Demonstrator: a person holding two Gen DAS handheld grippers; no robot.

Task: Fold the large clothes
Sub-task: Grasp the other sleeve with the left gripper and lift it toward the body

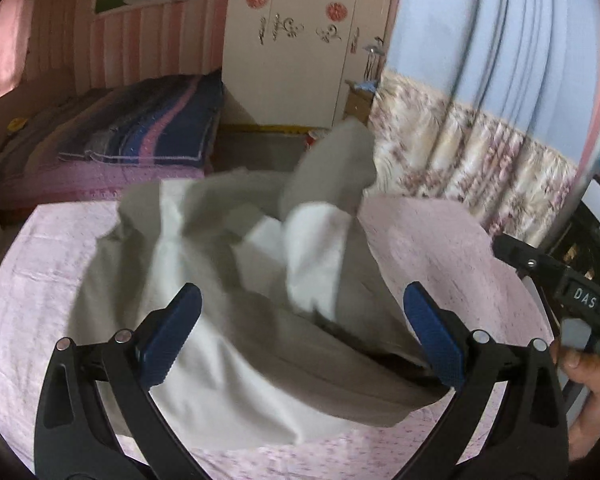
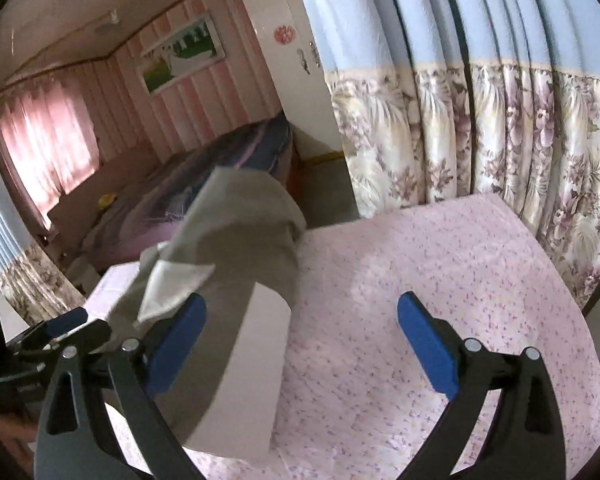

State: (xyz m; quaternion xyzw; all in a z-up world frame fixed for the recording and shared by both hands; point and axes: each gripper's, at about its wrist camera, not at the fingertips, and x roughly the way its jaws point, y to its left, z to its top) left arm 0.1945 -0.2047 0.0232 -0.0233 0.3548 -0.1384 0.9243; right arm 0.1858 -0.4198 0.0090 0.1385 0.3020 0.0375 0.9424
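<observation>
Fold step between grips: crumpled off-white cloth garment [image 1: 236, 320] lies heaped on pink flecked table [image 1: 440, 248], one flap airborne; left gripper [image 1: 300, 336] and right gripper [image 2: 300, 344] both gape wide, empty; next, regrasp an edge.
</observation>
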